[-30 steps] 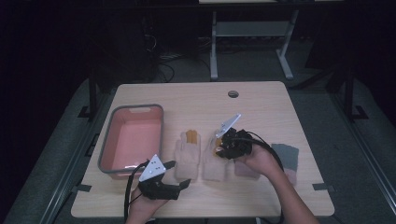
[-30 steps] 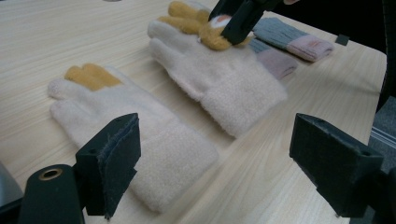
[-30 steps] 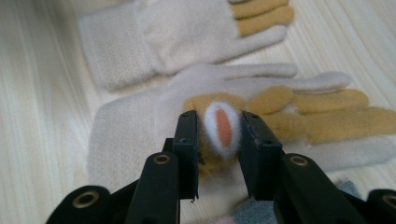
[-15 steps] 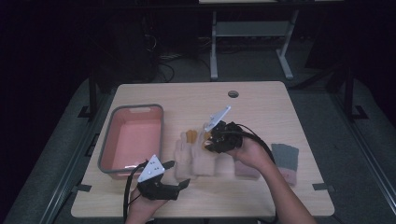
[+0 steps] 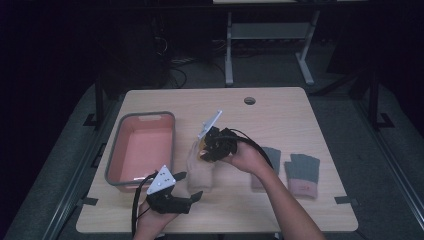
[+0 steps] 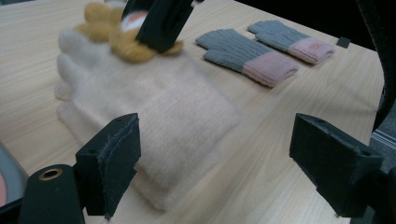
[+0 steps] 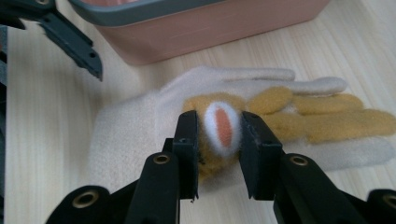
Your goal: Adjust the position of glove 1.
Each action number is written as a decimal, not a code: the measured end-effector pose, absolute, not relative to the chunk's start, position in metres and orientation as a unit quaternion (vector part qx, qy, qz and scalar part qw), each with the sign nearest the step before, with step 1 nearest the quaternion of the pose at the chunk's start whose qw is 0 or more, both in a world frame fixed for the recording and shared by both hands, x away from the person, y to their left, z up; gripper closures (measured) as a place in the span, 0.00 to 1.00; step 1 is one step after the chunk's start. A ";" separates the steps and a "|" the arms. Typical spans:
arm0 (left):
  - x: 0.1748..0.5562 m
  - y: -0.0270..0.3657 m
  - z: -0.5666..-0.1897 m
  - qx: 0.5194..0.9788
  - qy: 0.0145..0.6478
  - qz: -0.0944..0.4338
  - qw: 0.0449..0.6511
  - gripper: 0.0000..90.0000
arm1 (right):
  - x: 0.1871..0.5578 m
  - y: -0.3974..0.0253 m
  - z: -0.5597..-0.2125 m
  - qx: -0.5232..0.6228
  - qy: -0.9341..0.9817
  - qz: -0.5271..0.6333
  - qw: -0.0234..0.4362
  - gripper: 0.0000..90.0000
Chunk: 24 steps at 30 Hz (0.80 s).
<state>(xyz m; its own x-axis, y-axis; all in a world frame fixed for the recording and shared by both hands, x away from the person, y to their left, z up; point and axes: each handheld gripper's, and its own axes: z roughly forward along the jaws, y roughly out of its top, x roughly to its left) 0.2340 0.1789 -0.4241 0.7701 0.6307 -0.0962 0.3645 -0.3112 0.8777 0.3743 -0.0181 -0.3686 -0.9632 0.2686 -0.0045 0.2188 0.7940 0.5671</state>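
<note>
Mustard glove (image 7: 280, 112) pinched in right claw (image 7: 218, 135), atop cream glove (image 7: 135, 130).

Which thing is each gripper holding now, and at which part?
The right gripper pinches the yellow glove at its white-and-orange cuff end, over the cream glove. The left gripper is open and holds nothing.

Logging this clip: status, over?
Right tongs shut on mustard glove, atop cream glove. Left tongs open near its cuff. Nothing in the way.
</note>
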 end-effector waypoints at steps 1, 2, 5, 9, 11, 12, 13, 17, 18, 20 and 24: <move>0.234 0.179 -0.424 0.799 0.311 0.134 0.498 0.19 | 0.376 -0.016 -0.371 0.127 0.946 0.294 0.040 0.77; 0.234 0.179 -0.424 0.798 0.312 0.133 0.498 0.19 | 0.377 -0.015 -0.374 0.128 0.947 0.291 0.035 0.77; 0.235 0.179 -0.425 0.798 0.315 0.130 0.497 0.19 | 0.381 -0.010 -0.385 0.130 0.952 0.277 0.026 0.77; 0.234 0.179 -0.424 0.799 0.316 0.131 0.495 0.19 | 0.385 -0.010 -0.401 0.143 0.952 0.270 0.021 0.73; 0.234 0.178 -0.425 0.798 0.318 0.130 0.495 0.19 | 0.386 -0.011 -0.407 0.149 0.952 0.269 0.015 0.70; 0.235 0.179 -0.426 0.799 0.317 0.129 0.494 0.19 | 0.387 -0.012 -0.409 0.152 0.952 0.265 0.014 0.68; 0.235 0.179 -0.426 0.799 0.317 0.129 0.494 0.19 | 0.387 -0.012 -0.409 0.152 0.952 0.265 0.014 0.68; 0.235 0.178 -0.425 0.798 0.318 0.133 0.495 0.19 | 0.389 -0.014 -0.402 0.169 0.943 0.285 0.027 0.56; 0.235 0.179 -0.425 0.798 0.318 0.132 0.495 0.19 | 0.388 -0.014 -0.400 0.172 0.940 0.292 0.032 0.54; 0.235 0.178 -0.426 0.799 0.319 0.129 0.493 0.19 | 0.388 -0.010 -0.398 0.171 0.940 0.294 0.035 0.52; 0.234 0.177 -0.425 0.802 0.316 0.130 0.490 0.19 | 0.387 0.007 -0.402 0.161 0.945 0.282 0.039 0.46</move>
